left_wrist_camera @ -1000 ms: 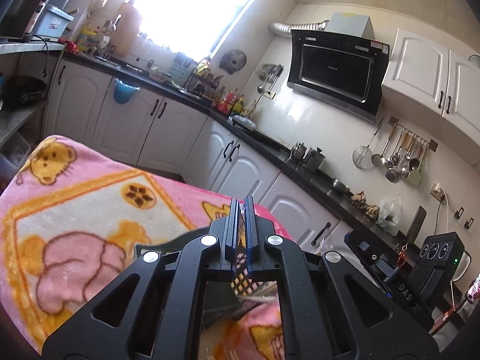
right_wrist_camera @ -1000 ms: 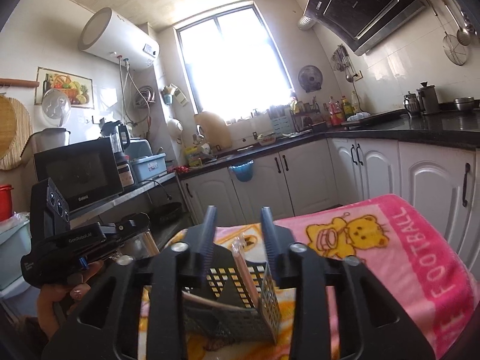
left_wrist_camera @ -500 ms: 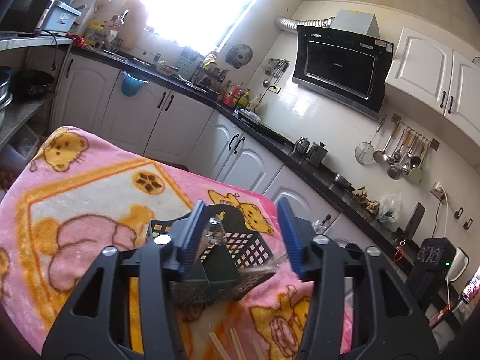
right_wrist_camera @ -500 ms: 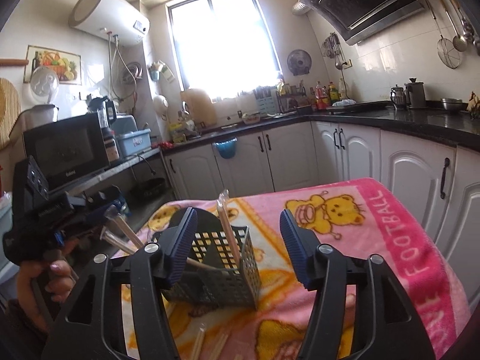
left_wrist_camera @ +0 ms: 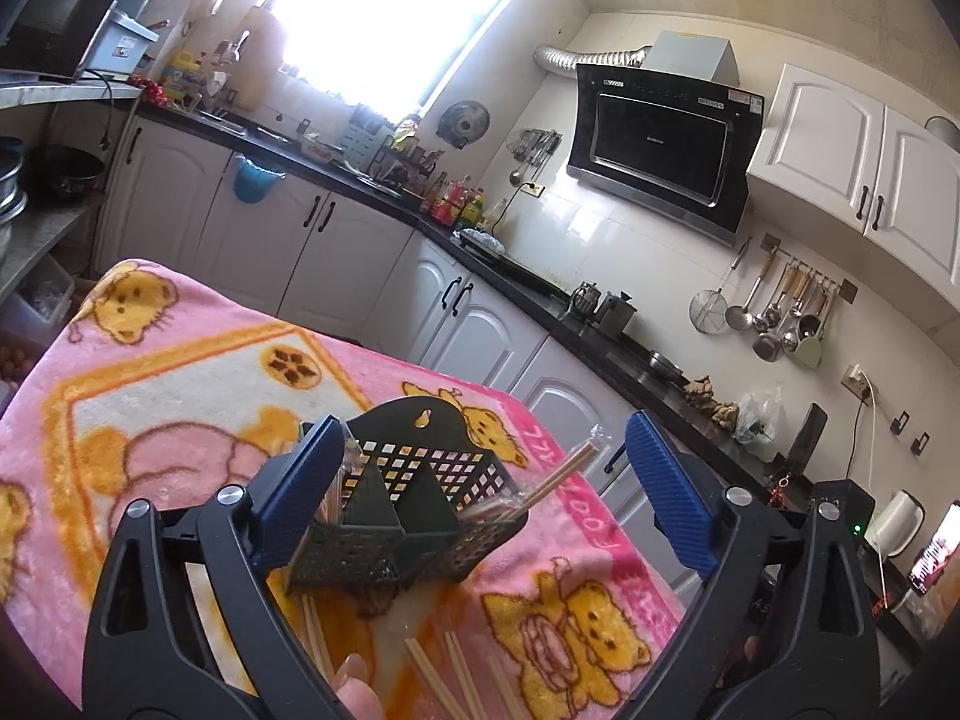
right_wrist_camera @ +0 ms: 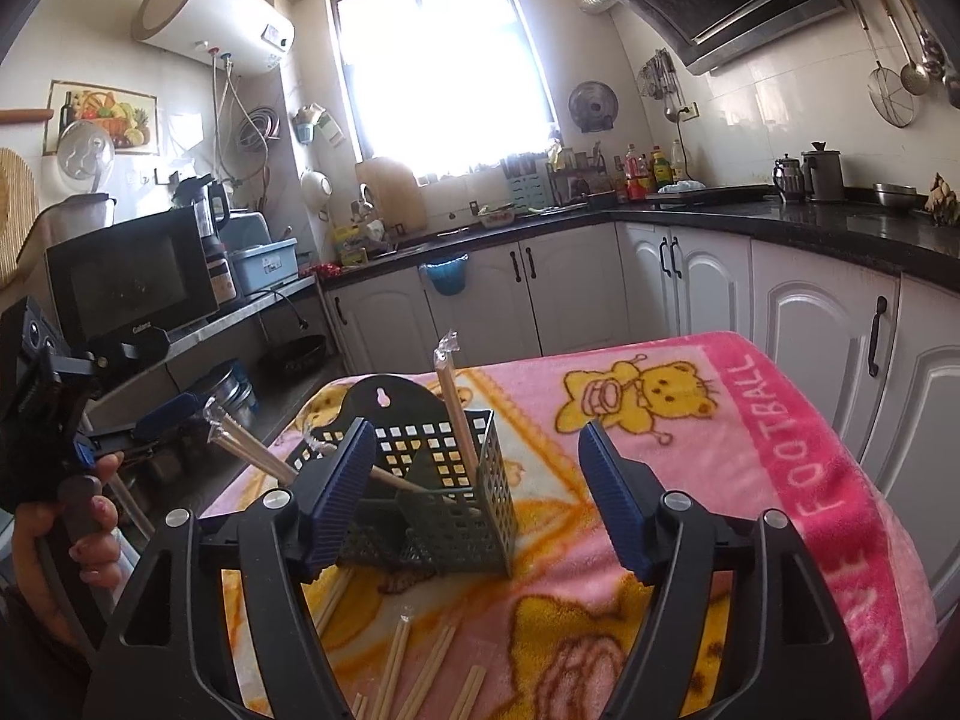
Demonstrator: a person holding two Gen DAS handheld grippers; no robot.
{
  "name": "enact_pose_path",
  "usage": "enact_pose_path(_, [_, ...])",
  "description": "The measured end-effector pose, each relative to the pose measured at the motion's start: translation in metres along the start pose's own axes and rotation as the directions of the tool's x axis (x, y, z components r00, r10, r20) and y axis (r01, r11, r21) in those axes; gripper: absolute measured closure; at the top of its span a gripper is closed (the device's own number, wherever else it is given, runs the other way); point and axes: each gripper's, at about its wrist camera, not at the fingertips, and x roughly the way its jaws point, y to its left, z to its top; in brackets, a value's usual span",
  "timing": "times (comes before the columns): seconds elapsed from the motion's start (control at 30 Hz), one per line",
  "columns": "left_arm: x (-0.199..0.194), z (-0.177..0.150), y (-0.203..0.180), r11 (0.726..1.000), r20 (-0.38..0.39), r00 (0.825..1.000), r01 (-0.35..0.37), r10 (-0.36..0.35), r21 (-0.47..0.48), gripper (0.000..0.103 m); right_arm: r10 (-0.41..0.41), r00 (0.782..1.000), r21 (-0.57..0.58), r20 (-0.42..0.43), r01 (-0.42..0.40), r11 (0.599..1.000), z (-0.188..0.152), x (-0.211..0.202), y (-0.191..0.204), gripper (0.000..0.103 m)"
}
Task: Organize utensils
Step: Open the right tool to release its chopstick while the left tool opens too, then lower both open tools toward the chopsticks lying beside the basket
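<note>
— Pink blanket (right_wrist_camera: 690, 456) covers the table; what's changed on it?

— Both tongs were nearly shut a second ago, close over the basket (left_wrist_camera: 408, 516). Now the left tongs (left_wrist_camera: 480, 501) and the right tongs (right_wrist_camera: 477, 498) stand wide apart, holding nothing, and pulled back.

— So something was let go?

— I'd judge so. Wrapped chopsticks (right_wrist_camera: 457, 414) stand in the basket's right compartment, another pair (right_wrist_camera: 252, 450) leans out over its left side, seen from the right wrist. Those look placed.

— And the rest?

— Loose chopsticks (right_wrist_camera: 420, 672) lie on the blanket just in front of the basket, under the tongs. My guess is the next pick comes from there; the job is partway.

— Any writing?

— "FOOTBALL" (right_wrist_camera: 822, 468) runs along the blanket's darker pink border. The microwave (right_wrist_camera: 129, 282) reads something like "Galanz". The hood (left_wrist_camera: 660, 150) carries a small brand mark, too fine to read.
</note>
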Motion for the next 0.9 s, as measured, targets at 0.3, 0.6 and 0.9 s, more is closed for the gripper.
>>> enact_pose_path(0.3, [-0.015, -0.007, 0.005, 1.000, -0.004, 1.000, -0.017, 0.017, -0.015, 0.012, 0.012, 1.000, -0.036, -0.028, -0.013, 0.999, -0.006, -0.004, 0.010, 0.033])
enact_pose_path(0.6, [-0.020, -0.024, 0.014, 0.999, -0.045, 0.998, -0.043, 0.042, -0.033, 0.011, 0.021, 0.998, -0.073, -0.060, -0.026, 0.997, -0.015, -0.010, 0.020, 0.033])
enact_pose_path(0.9, [-0.021, -0.047, 0.021, 0.997, -0.111, 0.992, -0.059, 0.054, -0.042, 0.011, 0.028, 0.993, -0.068, -0.113, -0.036, 0.997, -0.024, -0.009, 0.022, 0.033])
